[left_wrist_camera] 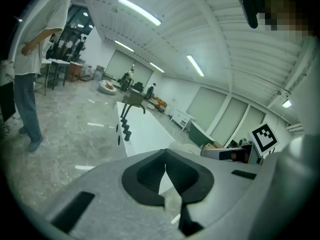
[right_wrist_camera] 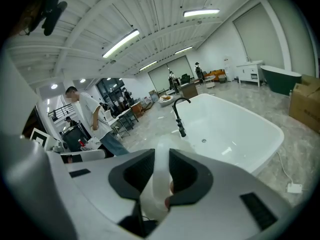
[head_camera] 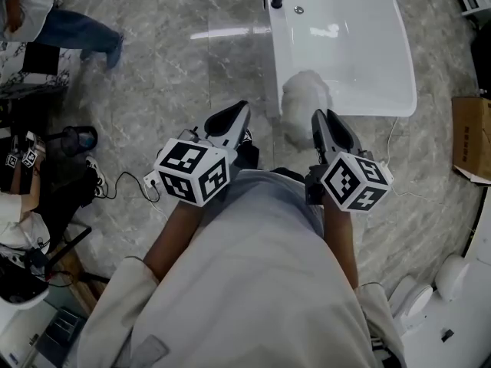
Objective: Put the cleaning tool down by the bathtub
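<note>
The right hand-held gripper (head_camera: 321, 121) pinches the fluffy white cleaning tool (head_camera: 304, 100) just beside the bathtub (head_camera: 383, 107). The left hand-held gripper (head_camera: 236, 113) is pressed together, holding nothing.

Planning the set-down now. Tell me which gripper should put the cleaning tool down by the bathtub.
Right. The right gripper clamps the cleaning tool by its white handle, and its fluffy head is close to the corner of the bathtub. The left gripper holds nothing, jaws together.

L claw (left_wrist_camera: 165, 165) shut, R claw (right_wrist_camera: 161, 156) clamped on tool (right_wrist_camera: 152, 189), both tilted down.
</note>
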Action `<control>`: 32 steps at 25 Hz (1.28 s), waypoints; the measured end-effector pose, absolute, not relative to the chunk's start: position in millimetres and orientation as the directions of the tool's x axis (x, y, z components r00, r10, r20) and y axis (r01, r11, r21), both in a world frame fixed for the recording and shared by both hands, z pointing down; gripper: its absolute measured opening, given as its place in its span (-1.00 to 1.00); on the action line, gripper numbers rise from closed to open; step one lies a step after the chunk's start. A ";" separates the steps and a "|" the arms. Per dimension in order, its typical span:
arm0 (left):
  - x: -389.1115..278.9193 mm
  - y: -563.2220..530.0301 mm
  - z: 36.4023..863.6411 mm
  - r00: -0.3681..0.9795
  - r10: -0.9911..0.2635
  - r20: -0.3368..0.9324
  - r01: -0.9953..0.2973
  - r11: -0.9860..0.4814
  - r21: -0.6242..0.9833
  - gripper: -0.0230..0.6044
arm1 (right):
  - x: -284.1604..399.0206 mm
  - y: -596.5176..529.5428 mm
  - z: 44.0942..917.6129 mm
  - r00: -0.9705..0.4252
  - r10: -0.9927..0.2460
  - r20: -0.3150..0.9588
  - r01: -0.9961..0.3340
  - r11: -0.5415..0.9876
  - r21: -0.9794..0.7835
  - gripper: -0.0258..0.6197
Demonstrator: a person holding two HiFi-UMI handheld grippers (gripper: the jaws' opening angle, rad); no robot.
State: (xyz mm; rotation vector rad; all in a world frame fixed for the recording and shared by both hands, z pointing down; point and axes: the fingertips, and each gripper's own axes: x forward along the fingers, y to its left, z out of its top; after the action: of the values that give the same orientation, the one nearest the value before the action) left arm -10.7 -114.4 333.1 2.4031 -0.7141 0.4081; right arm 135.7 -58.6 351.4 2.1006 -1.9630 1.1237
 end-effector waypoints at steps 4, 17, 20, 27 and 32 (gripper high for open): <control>-17.0 -131.4 339.5 0.816 -0.381 0.434 -0.564 -0.687 0.459 -0.91 | 129.9 -74.5 357.5 -0.062 -0.841 0.538 -0.888 -0.200 -0.415 -0.66; -31.2 -160.2 354.9 0.813 -0.358 0.460 -0.565 -0.677 0.472 -0.91 | 121.1 -113.5 364.5 -0.065 -0.838 0.542 -0.894 -0.192 -0.405 -0.66; -27.1 -167.1 353.4 0.810 -0.366 0.458 -0.570 -0.675 0.469 -0.91 | 125.7 -120.8 369.2 -0.072 -0.834 0.548 -0.896 -0.188 -0.403 -0.66; -19.8 -174.7 352.2 0.800 -0.379 0.465 -0.585 -0.665 0.465 -0.91 | 135.2 -136.1 373.7 -0.087 -0.827 0.556 -0.901 -0.172 -0.397 -0.66; -12.6 -174.9 355.4 0.796 -0.380 0.471 -0.591 -0.654 0.472 -0.91 | 145.0 -141.1 379.2 -0.094 -0.819 0.565 -0.903 -0.169 -0.394 -0.66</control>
State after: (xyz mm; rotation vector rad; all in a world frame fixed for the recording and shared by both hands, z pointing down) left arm -12.6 -174.9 355.4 2.3552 -0.7154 0.4420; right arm 145.0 -141.1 379.2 2.0338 -1.9469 1.1118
